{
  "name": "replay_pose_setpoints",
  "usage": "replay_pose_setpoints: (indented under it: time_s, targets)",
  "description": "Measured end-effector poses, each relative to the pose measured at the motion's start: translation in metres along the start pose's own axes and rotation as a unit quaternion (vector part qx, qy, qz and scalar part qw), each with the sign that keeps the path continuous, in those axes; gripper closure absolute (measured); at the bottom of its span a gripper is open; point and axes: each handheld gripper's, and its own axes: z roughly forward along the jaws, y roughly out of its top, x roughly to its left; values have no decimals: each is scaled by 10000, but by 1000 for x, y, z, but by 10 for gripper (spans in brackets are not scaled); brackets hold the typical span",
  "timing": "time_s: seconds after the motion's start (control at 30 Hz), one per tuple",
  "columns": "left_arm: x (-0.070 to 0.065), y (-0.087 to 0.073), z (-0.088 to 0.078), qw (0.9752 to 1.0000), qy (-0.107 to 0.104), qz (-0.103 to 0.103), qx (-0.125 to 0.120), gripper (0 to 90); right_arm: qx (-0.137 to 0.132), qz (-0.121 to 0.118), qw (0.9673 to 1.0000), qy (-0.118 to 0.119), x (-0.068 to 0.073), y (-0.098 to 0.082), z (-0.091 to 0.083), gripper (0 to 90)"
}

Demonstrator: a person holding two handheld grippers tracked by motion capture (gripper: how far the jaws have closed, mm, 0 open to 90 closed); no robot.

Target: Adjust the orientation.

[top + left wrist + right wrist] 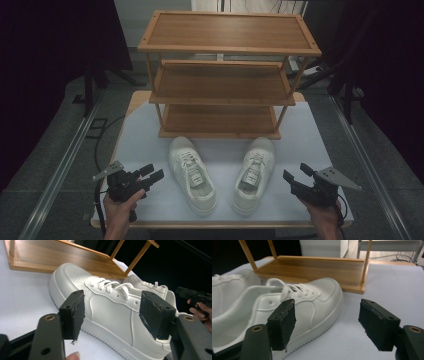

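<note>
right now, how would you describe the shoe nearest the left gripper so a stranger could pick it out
Find the three-tier wooden rack standing on the white table. Two white lace-up sneakers lie just in front of it, toes toward the rack. The one meant is the left sneaker, beside the open left gripper, not its twin, the right sneaker.

white sneakers, side by side, before shelf
</note>
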Motion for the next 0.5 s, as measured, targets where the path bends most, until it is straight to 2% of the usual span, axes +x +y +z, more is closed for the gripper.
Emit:
replay_pose_setpoints:
  time_s: [0.1,0.3,0.5]
  targets:
    - [-1,0,2,10000,-1,28,43,348,-131,-34,9999,102,3,4,-5,322]
    - [-1,1,0,10000,-26,18,16,340,-176,-83,9993,312,13,8,-8,348]
    - [-3,3,1,9999,-103,15,16,338,-232,-172,9977,606,31,15,-9,387]
